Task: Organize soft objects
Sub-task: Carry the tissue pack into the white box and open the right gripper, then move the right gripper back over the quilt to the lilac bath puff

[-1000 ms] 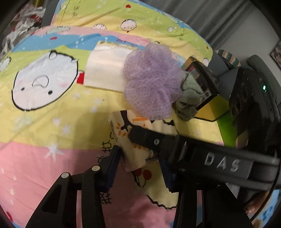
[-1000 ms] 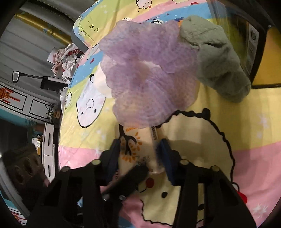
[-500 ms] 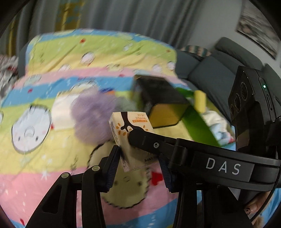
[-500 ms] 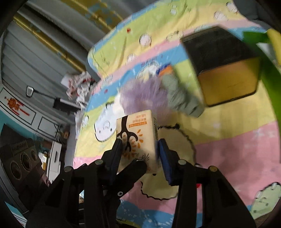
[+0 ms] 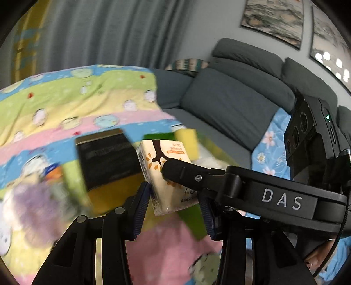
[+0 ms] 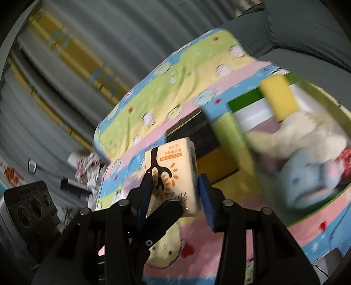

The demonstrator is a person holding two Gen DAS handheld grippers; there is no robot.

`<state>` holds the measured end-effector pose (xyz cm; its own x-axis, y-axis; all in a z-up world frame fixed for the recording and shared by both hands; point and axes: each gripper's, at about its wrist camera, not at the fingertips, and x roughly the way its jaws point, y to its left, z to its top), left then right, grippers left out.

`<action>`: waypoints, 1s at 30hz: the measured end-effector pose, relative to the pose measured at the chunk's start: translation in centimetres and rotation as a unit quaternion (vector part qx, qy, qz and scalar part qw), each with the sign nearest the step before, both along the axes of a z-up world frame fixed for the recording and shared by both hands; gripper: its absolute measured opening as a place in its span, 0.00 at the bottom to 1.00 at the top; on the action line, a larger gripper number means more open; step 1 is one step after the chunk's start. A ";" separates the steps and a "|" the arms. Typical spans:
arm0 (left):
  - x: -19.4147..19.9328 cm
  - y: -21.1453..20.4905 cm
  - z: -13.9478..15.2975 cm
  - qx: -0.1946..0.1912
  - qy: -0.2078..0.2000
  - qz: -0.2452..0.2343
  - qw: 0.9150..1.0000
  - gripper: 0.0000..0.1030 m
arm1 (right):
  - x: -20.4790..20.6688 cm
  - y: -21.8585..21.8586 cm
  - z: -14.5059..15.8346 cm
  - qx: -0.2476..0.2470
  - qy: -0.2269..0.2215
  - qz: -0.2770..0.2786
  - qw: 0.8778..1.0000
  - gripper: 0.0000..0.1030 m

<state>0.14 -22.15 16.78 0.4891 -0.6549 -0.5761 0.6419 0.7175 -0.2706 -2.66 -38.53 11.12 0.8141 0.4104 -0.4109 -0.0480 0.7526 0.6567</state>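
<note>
1 tissue pack (image 5: 169, 175), 2 grippers

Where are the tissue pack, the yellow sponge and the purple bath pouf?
tissue pack (image 6: 173, 166): right wrist view, printed front face.
yellow sponge (image 6: 279, 96): right wrist view, middle of broad face.
purple bath pouf (image 5: 37, 208): left wrist view, blurred mesh middle.

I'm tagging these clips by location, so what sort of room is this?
Probably a home living room: a grey sofa under framed pictures, grey curtains, and a cartoon-print blanket spread as the work surface.
</note>
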 end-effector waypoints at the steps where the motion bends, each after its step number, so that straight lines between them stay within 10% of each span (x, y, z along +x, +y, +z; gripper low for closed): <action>1: 0.5 -0.8 -0.1 -0.003 0.002 -0.008 1.000 0.44 | 0.3 -0.8 0.1 0.003 -0.002 -0.009 1.000 0.42; 24: 7.8 -11.1 -5.3 -0.013 0.108 -0.058 0.992 0.44 | 6.0 -10.0 -4.1 0.004 0.080 -0.149 0.986 0.43; 30: 6.6 -9.3 -4.8 -0.006 0.099 -0.048 0.994 0.62 | 5.4 -9.3 -3.5 -0.013 0.064 -0.146 0.987 0.67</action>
